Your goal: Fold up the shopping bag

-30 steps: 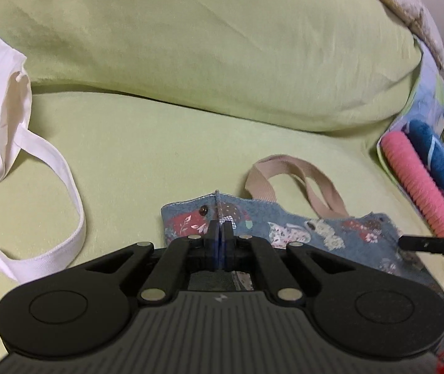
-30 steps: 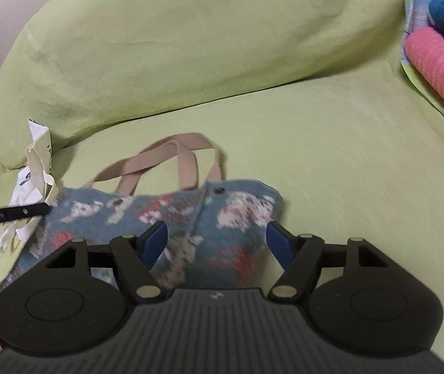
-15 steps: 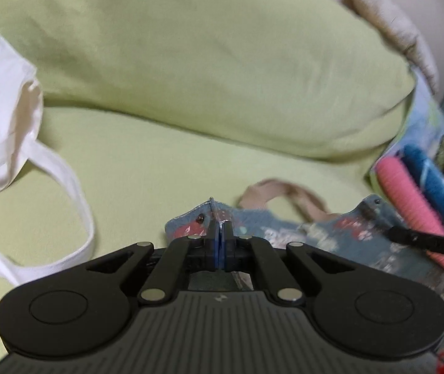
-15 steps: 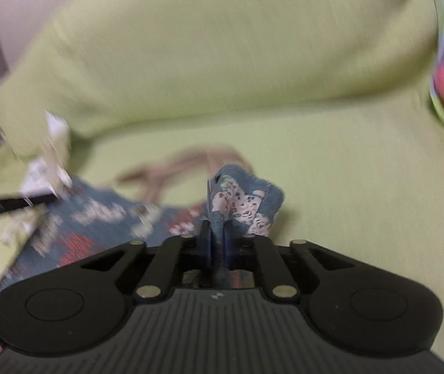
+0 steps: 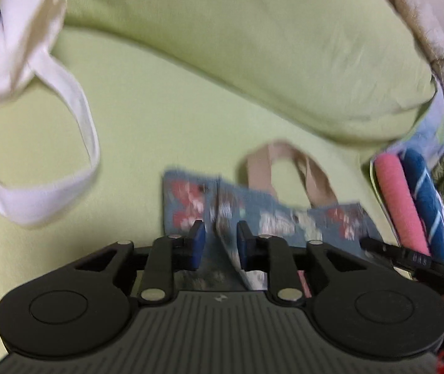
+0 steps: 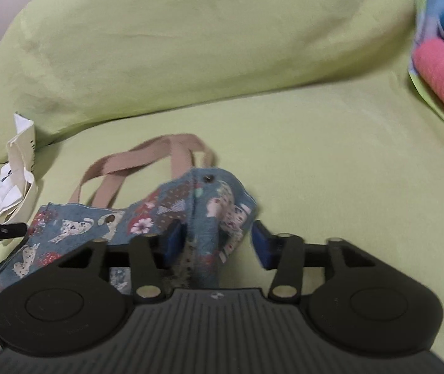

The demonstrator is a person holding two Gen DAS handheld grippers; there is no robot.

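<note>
While both grippers are letting go, the fold looks only partly done: the blue patterned shopping bag (image 6: pixel 147 218) lies on the green sofa cover (image 6: pixel 315 162), mostly flat, tan handles (image 6: pixel 147 159) pointing toward the back cushion (image 6: pixel 206 46), and one corner stands bunched up instead of pressed down. Judging from this, one fold is being dropped into place; flattening and further folds are left. Far left of the left wrist view, a white tote bag (image 5: pixel 10 40) lies slack with its strap (image 5: pixel 75 143) looped on the seat, well apart from the patterned bag; mouth gapes, contents can't be seen. Left gripper (image 5: pixel 216 244): jaws opening, narrow gap, a raised fabric edge of the bag between the blue pads, pads not clearly pressing it. Frame is blurred. Right gripper (image 6: pixel 217 243): jaws opening, wide gap, the bunched corner with its snap button (image 6: pixel 207 179) stands between them, touching neither pad as far as I can tell. Patterned bag looks empty and flat. Far right, a printed pouch or bag (image 5: pixel 440 124) at the sofa edge holds a pink roll (image 5: pixel 399 205) and a blue striped roll (image 5: pixel 424 199), side by side and touching.
</note>
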